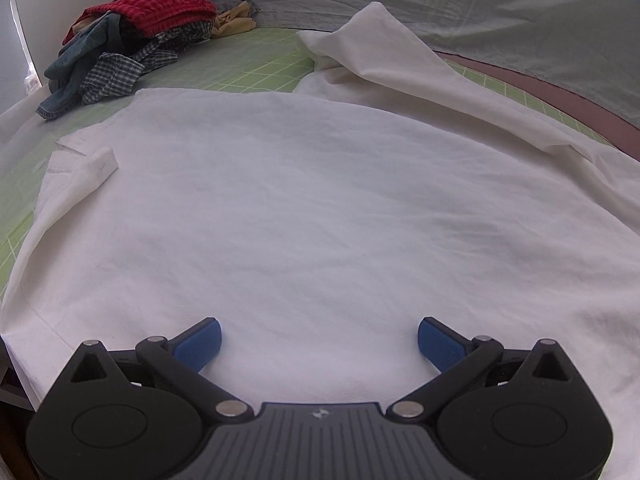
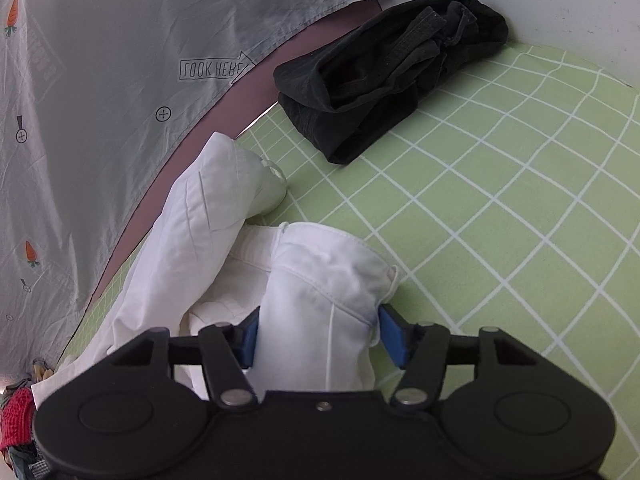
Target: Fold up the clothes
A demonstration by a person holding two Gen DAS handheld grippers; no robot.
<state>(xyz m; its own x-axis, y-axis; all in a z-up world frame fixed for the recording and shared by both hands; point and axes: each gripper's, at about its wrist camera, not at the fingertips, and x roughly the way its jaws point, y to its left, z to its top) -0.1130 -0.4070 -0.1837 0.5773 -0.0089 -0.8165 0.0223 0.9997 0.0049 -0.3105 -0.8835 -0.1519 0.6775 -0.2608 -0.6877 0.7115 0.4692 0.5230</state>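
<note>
Left wrist view: my left tongs (image 1: 319, 340) hang spread wide over the white shirt (image 1: 304, 216) lying flat on the green grid surface (image 1: 256, 68). My right tongs (image 2: 319, 334) bracket its bunched cuff (image 2: 320, 280), pads touching cloth.

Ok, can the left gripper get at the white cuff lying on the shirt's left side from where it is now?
Probably yes. The left gripper is open over the white shirt, holding nothing, and the cuff lies exposed on top of the fabric, ahead and to its left. Only flat cloth lies between them; the clothes pile sits farther back.
</note>
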